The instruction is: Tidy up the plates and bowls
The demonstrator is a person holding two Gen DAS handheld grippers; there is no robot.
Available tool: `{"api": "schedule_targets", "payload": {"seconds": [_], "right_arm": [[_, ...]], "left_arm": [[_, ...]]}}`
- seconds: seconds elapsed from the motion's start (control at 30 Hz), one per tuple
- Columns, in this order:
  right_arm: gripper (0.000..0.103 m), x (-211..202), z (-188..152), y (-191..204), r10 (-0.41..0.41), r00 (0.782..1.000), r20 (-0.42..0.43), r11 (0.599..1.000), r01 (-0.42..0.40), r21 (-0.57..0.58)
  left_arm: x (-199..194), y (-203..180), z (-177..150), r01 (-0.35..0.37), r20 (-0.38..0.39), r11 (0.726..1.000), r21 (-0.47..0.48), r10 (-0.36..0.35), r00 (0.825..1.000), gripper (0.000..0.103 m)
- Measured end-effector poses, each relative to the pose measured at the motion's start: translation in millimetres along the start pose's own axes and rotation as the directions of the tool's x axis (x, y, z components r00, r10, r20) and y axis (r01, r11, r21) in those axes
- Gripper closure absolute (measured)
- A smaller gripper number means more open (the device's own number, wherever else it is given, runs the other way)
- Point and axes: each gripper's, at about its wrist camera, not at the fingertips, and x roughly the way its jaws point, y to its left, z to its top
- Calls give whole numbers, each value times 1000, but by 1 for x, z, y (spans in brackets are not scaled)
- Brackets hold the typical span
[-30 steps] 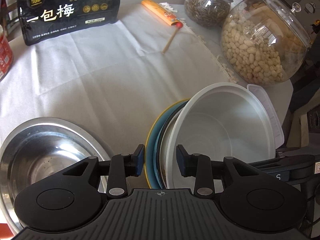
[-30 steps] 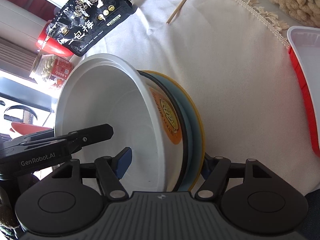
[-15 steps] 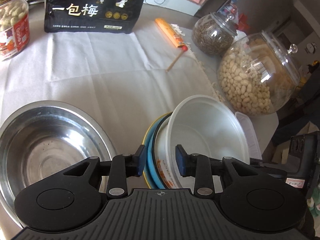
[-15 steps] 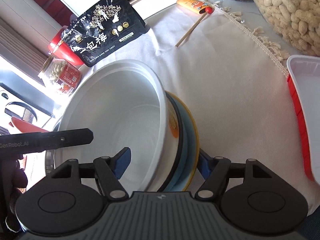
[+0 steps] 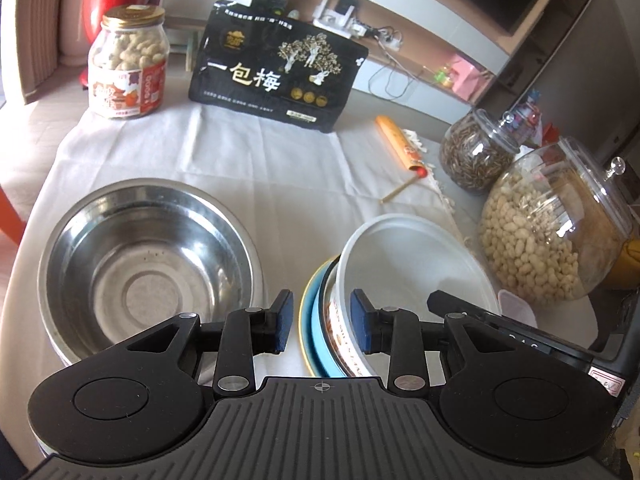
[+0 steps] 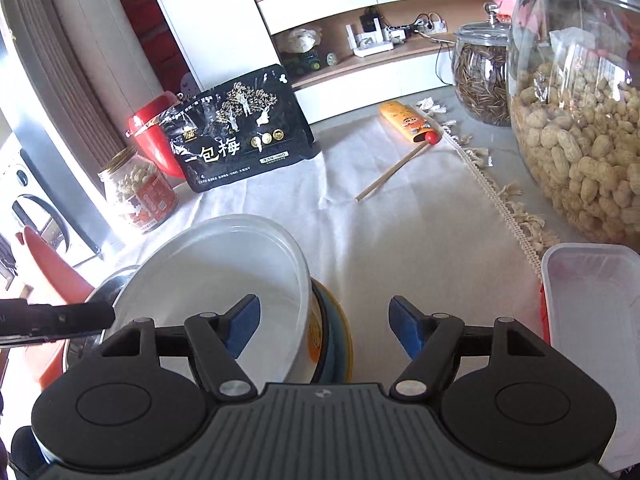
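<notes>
A white plastic bowl (image 5: 412,264) sits in a stack of a blue plate (image 5: 320,320) and a yellow-rimmed plate (image 5: 305,312) on the white cloth. A steel bowl (image 5: 140,264) stands to the left of the stack. My left gripper (image 5: 320,322) is open, its jaws on either side of the stack's left rim without pressing it. My right gripper (image 6: 324,328) is open wide, one jaw inside the white bowl (image 6: 216,264) and one outside the plates (image 6: 340,336).
A black snack bag (image 5: 276,80), a peanut jar (image 5: 128,64), a seed jar (image 5: 476,152) and a large peanut jar (image 5: 552,236) ring the cloth. An orange packet with a stick (image 5: 400,152) lies at the back. A clear lidded box (image 6: 592,320) lies at the right.
Both grippers have pulled back and tilted up, so the stack now sits lower and farther off. The stack has settled flat on the cloth. The right jaws have spread wider.
</notes>
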Motion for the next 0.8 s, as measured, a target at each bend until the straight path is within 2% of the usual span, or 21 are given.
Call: {"api": "schedule_targets", "payload": {"seconds": [0.07, 0.1, 0.27, 0.37, 0.47, 0.67, 0.8], "right_arm": [[31, 6, 0, -4, 61, 996, -67, 998, -59, 18], [31, 8, -2, -3, 74, 993, -88, 997, -72, 26], [31, 17, -6, 5, 66, 988, -141, 997, -71, -32], [31, 32, -8, 5, 112, 964, -239, 993, -117, -5], [31, 45, -14, 5, 137, 942, -308, 990, -133, 36], [31, 42, -18, 6, 143, 935, -324, 989, -120, 90], [31, 35, -29, 14, 200, 900, -388, 980, -174, 100]], "left_arm": [[7, 0, -6, -19, -19, 1000, -3, 19, 1000, 68], [12, -1, -9, -40, -31, 999, 1, 40, 999, 65], [24, 3, -11, -54, -83, 998, -26, 52, 995, 62], [32, 5, -11, -25, -122, 998, -52, 19, 992, 64], [41, 3, -15, -3, -150, 999, -53, -5, 989, 61], [41, 2, -16, -13, -165, 999, -41, 6, 986, 63], [28, 12, -23, -35, -187, 999, -38, 28, 982, 62]]}}
